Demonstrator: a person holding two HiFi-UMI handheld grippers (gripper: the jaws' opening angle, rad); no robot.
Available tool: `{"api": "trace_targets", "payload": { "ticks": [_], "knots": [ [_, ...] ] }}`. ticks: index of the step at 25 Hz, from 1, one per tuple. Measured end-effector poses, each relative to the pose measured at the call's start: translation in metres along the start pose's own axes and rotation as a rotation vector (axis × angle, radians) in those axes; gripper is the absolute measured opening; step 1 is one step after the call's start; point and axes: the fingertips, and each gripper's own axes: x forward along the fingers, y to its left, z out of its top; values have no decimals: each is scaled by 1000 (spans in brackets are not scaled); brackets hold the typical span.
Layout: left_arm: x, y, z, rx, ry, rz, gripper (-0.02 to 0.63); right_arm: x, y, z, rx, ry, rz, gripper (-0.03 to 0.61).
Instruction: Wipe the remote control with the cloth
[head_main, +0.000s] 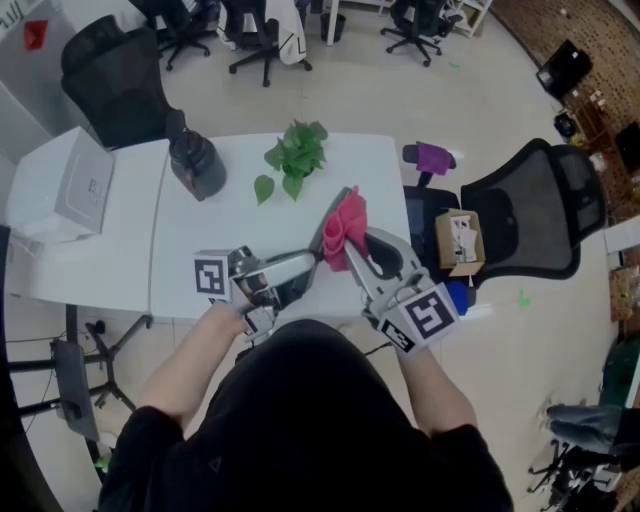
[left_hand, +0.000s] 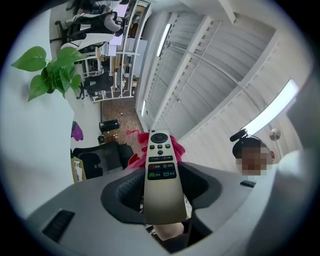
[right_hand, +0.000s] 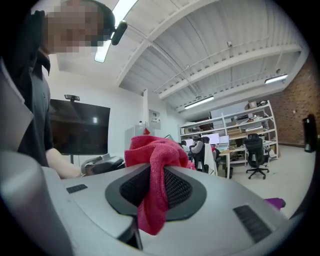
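Note:
My left gripper (head_main: 312, 260) is shut on the lower end of a grey remote control (left_hand: 161, 175). The remote's button face shows in the left gripper view, tip pointing away. In the head view the remote (head_main: 332, 220) rises slantwise over the white table (head_main: 240, 235). A pink cloth (head_main: 346, 228) is bunched against its right side and behind its tip (left_hand: 177, 148). My right gripper (head_main: 358, 252) is shut on that cloth, whose fold (right_hand: 155, 172) hangs pinched between the jaws. Both grippers are close together above the table's front edge.
A leafy green plant (head_main: 295, 155) and a black rounded container (head_main: 197, 166) stand at the table's back. A white box (head_main: 82, 185) is on the left table. On the right, a black office chair (head_main: 545, 210) holds a cardboard box (head_main: 458, 240).

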Motion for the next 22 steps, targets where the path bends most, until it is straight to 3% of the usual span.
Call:
{"api": "trace_targets", "payload": {
  "ticks": [6, 9, 12, 16, 18, 22],
  "knots": [
    [0, 7, -12, 51, 51, 39, 210, -11, -24, 10, -4, -26, -84, 75],
    [-5, 16, -1, 143, 14, 121, 210, -18, -24, 12, -27, -25, -116, 75],
    [-18, 47, 14, 358, 1, 339, 210, -31, -25, 6, -76, 11, -180, 75],
    [-44, 113, 18, 646, 149, 727, 210, -46, -26, -15, -142, 74, -260, 75],
    [-57, 148, 15, 703, 218, 872, 210, -52, -26, -29, -187, 118, -278, 75],
    [-78, 215, 5, 706, 305, 1068, 210, -66, -20, -66, -203, 238, -284, 75]
  ]
}}
